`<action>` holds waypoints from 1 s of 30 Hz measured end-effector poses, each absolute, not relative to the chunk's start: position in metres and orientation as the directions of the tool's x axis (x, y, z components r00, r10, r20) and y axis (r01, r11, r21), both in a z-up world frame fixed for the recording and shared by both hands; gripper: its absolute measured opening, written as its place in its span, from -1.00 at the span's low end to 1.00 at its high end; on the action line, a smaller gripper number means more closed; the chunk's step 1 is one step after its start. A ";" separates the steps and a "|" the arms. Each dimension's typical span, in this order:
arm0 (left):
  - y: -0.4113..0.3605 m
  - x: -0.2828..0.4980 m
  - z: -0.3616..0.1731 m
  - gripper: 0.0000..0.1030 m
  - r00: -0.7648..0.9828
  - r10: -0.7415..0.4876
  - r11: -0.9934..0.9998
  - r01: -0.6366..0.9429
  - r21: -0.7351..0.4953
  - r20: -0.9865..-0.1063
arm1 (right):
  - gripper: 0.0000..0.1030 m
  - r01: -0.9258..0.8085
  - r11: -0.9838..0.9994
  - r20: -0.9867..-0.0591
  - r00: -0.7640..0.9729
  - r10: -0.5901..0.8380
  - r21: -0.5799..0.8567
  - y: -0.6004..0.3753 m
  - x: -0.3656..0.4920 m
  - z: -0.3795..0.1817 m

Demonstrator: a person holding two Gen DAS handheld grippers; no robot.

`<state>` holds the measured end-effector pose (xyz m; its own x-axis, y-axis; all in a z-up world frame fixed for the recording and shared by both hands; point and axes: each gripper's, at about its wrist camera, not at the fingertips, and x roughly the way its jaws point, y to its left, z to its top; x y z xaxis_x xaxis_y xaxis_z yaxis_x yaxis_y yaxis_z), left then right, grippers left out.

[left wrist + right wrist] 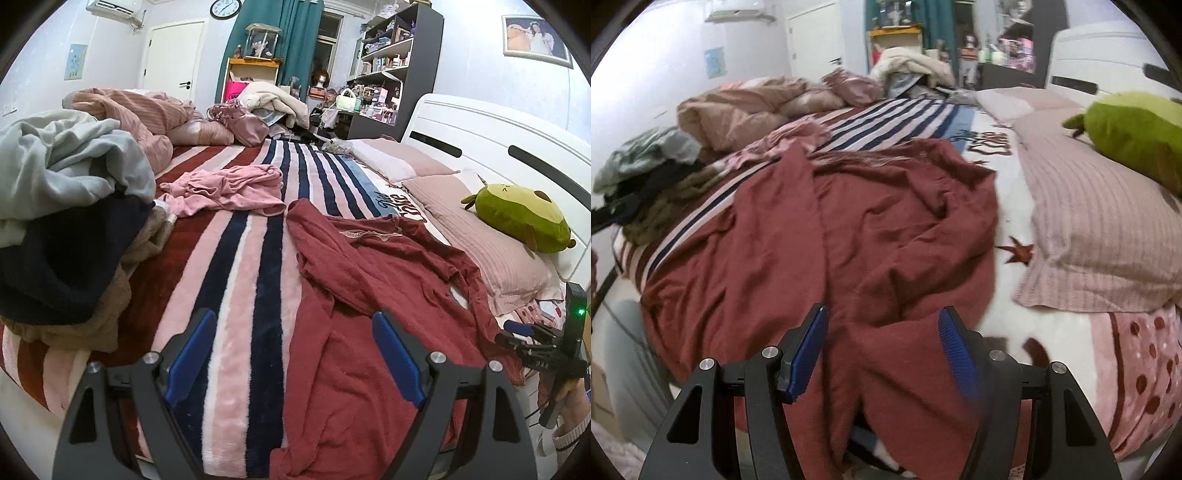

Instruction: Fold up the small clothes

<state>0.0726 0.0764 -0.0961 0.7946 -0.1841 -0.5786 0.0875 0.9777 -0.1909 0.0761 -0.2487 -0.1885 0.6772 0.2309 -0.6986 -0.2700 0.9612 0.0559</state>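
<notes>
We're early on, by our reading: nothing on the bed looks folded yet. Going L to R in the left wrist view: a heap of grey, navy and tan clothes [62, 221] waits at the bed's L edge, a crumpled pink top [229, 190] lies mid-bed on the striped blanket [236, 295], and the dark red garment [369, 314] is spread but creased w/ wrinkles just R of centre, beside the pillows [487, 240]. So the red piece seems to be the one in hand; pink top and heap are left.

Left gripper [295, 363] hovers w/ jaws wide apart, nothing between them, over the blanket and the red cloth's L edge. Right gripper [882, 350] is released too, jaws apart above the red cloth's near hem, pads not pinching it.

Only the left view shows the right tool from outside [543, 347], at the bed's R edge, plus shelves and clock. Only the right view shows the red garment's bunched R side and the dotted pink cover [1145, 369].
</notes>
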 end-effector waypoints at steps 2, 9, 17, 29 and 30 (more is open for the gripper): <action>0.076 0.072 -0.096 0.63 0.794 -0.189 0.977 0.091 -0.194 -0.578 | 0.12 -0.282 0.959 -0.720 0.657 0.222 0.038 -0.242 0.079 -0.195; 0.080 0.069 -0.094 0.63 0.800 -0.193 0.975 0.092 -0.201 -0.568 | -0.80 -0.168 0.982 -0.757 0.652 0.042 -0.090 -0.244 0.088 -0.214; 0.093 0.065 -0.097 0.63 0.810 -0.204 0.968 0.085 -0.235 -0.550 | -0.87 -0.177 0.984 -0.651 0.743 0.158 0.036 -0.242 0.075 -0.157; 0.114 0.050 -0.098 0.63 0.825 -0.204 0.962 0.069 -0.264 -0.527 | -0.87 -0.509 0.839 -0.640 0.582 0.501 0.194 -0.101 0.104 -0.131; 0.117 0.049 -0.099 0.63 0.826 -0.200 0.962 0.064 -0.266 -0.527 | -0.85 -0.514 0.831 -0.659 0.551 0.511 0.214 -0.090 0.108 -0.140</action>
<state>0.0492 0.1169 -0.0988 0.8261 -0.2004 -0.5266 0.0639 0.9619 -0.2658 0.1080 -0.0901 -0.1400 0.5515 0.5113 -0.6592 -0.5139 0.8306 0.2143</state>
